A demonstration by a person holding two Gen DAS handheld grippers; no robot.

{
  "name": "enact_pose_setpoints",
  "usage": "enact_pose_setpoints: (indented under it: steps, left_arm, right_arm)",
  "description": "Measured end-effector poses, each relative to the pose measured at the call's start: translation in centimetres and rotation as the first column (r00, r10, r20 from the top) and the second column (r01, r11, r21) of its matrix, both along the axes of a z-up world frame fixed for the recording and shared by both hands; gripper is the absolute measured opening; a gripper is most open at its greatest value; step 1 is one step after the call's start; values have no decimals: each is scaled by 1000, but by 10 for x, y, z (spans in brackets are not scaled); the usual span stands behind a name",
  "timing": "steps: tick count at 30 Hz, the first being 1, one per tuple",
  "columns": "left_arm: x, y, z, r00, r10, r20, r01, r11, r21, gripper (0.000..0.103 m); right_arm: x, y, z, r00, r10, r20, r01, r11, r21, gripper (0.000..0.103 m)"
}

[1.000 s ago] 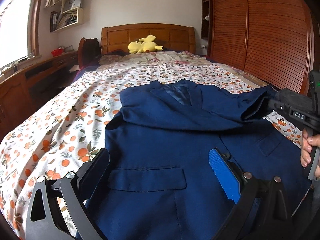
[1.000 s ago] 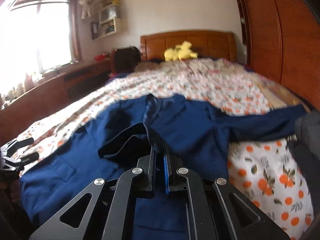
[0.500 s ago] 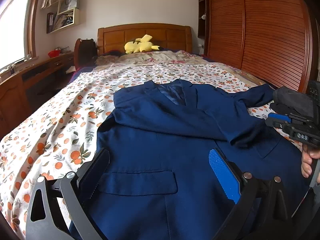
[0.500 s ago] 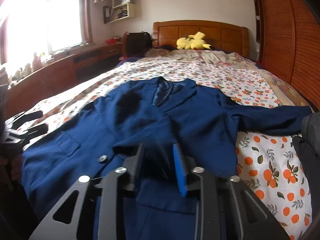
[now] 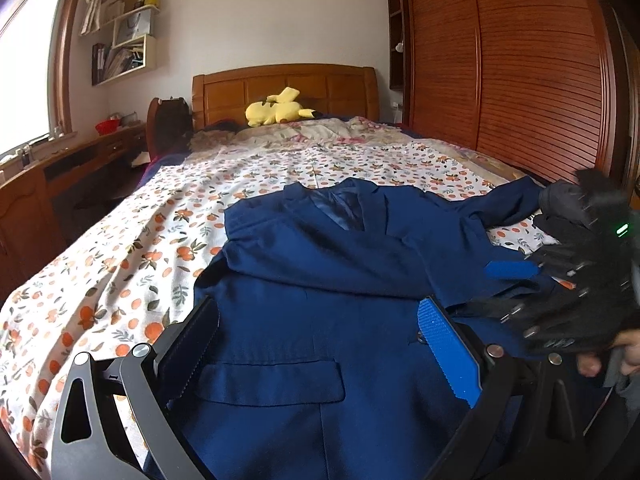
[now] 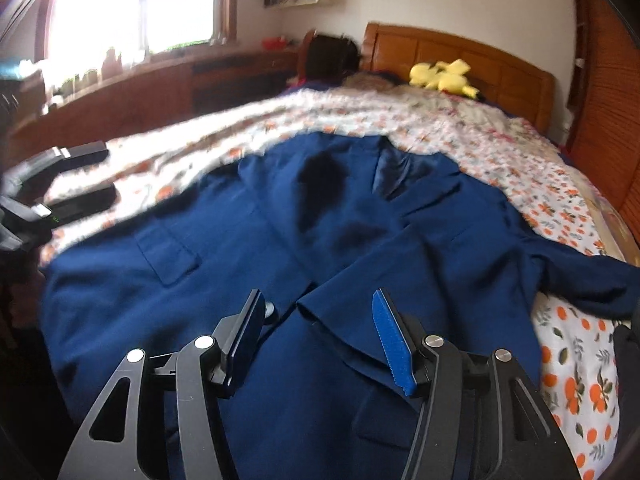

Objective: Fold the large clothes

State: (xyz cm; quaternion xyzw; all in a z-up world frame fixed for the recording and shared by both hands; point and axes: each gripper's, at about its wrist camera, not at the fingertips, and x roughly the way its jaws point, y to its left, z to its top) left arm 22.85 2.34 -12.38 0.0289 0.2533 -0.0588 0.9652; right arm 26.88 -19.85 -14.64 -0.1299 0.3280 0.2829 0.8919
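A navy blue suit jacket (image 5: 320,280) lies face up on the bed, collar toward the headboard; it also shows in the right wrist view (image 6: 320,240). One sleeve is folded across the chest, its cuff (image 6: 340,320) lying near the front buttons. The other sleeve (image 6: 580,276) stretches out to the right. My left gripper (image 5: 320,344) is open and empty over the lower left front, by the pocket flap (image 5: 272,380). My right gripper (image 6: 320,332) is open and empty just above the folded sleeve's cuff; it shows blurred in the left wrist view (image 5: 560,280).
The bed has an orange-print floral sheet (image 5: 120,260), a wooden headboard (image 5: 284,84) and a yellow plush toy (image 5: 276,110). A dark garment (image 5: 568,200) lies at the right edge. A wooden wardrobe (image 5: 520,80) stands right, a desk (image 5: 60,168) under the window left.
My right gripper has carried the sleeve across the jacket's chest, opened and let it go. It now hovers open above the laid-down cuff. My left gripper stayed open.
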Motion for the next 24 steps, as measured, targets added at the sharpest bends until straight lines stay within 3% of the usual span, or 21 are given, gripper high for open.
enact_pose_setpoints:
  steps: [7,10,11,13,19,24]
  left_arm:
    - [-3,-2,7,1000,2,18,-3,1000,10,100]
    - [-5,-3,8,1000,-12,17,12,1000,3,100]
    - [-6,-5,8,1000,-19,17,19,1000,1,100]
    - [-8,-6,8,999,-27,16,27,1000,1,100]
    - [-14,-7,12,999,-49,19,50,999,-20,100]
    - [-20,-3,19,998,-53,39,55,998,-37,100]
  right_arm:
    - [21,19,-25,998,-19,-53,14,994,-105,53]
    - [24,15,-30,997,-46,-59,39,992,-117,31]
    - [24,12,-30,997,-44,-67,37,994,-102,14]
    - [24,9,-29,996,-42,-77,35,995,-91,6]
    - [8,-7,-3,998,-57,-30,57,998,-4,2]
    - [-12,-21,49,996,-68,53,64,995,79,2]
